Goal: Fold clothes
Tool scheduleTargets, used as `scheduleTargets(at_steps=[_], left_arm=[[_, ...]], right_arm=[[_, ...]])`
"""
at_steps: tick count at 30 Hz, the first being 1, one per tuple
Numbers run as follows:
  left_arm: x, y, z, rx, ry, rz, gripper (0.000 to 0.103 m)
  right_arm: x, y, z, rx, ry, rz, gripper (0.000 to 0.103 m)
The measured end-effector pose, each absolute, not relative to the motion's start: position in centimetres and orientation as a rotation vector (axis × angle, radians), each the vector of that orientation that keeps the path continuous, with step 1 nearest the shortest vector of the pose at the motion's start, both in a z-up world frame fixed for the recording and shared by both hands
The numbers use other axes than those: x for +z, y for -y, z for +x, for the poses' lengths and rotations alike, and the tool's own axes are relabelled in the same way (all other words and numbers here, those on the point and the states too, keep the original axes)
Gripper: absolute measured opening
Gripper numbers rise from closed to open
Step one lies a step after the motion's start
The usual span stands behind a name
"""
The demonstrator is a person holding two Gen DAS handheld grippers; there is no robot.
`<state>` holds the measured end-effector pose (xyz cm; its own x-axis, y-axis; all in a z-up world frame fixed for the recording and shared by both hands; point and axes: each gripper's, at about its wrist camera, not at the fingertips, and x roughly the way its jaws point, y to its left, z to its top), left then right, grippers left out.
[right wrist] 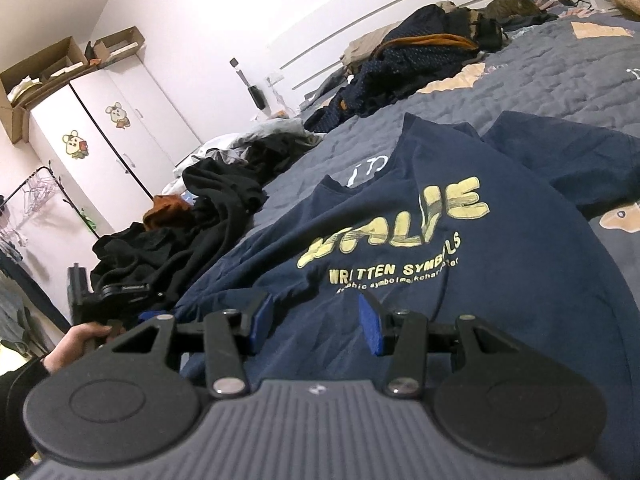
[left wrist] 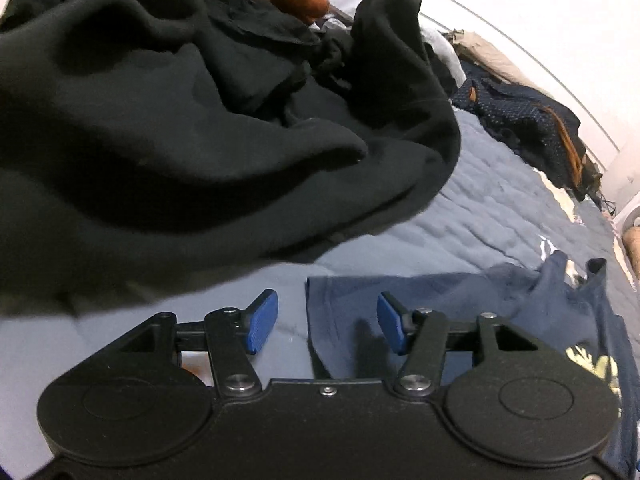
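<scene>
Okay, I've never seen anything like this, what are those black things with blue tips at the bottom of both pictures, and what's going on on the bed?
Those are two hand-held grippers, one per hand, each carrying its own camera that looks along its jaws. The left gripper faces a heap of black clothes. The right gripper hovers over a navy T-shirt with yellow lettering, spread on the quilted blue bedcover. At the right view's left edge, the person's hand grips the other tool. Both pairs of jaws stand open and hold nothing.

Navy T-shirt (right wrist: pixel 460 264), centre of right wrist frame: yellow print, big word partly creased, ends "ALIE"; below it "WRITTEN SYMBOLS"; smaller line under that unreadable. Left wrist frame: nothing legible.
</scene>
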<state>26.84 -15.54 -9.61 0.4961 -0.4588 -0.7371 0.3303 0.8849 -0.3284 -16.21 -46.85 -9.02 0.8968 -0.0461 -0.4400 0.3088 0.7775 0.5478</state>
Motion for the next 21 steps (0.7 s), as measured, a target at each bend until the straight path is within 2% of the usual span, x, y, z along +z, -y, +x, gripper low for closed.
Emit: scheduleTargets(at_steps=[3, 4, 5, 6, 9, 16, 21], left_arm=[[-10.6, 16.6, 27.9, -0.484, -0.950, -0.119, 0.053], [-11.0, 17.0, 28.3, -0.486, -0.955, -0.109, 0.047], [-11.1, 17.4, 28.5, -0.502, -0.958, -0.098, 0.025], [-11.0, 17.7, 28.6, -0.516, -0.961, -0.086, 0.018], [-9.8, 18.8, 28.6, -0.539, -0.915, -0.035, 0.014], [-1.6, 18.7, 29.5, -0.496, -0.603, -0.047, 0.012], [-1.4, 19.4, 32.3, -0.393, -0.650, -0.020, 0.016]], right_arm=[[-9.2, 46.8, -16.1, -0.199, -0.430, 0.652, 0.046], [-9.2, 46.7, -16.1, -0.198, -0.432, 0.650, 0.047], [-9.3, 46.7, -16.1, -0.198, -0.435, 0.650, 0.047], [-9.3, 46.7, -16.1, -0.198, -0.437, 0.650, 0.047], [-9.5, 46.8, -16.0, -0.198, -0.444, 0.650, 0.047], [-9.5, 47.0, -16.2, -0.203, -0.440, 0.661, 0.047], [-9.6, 47.1, -16.1, -0.209, -0.442, 0.661, 0.047]])
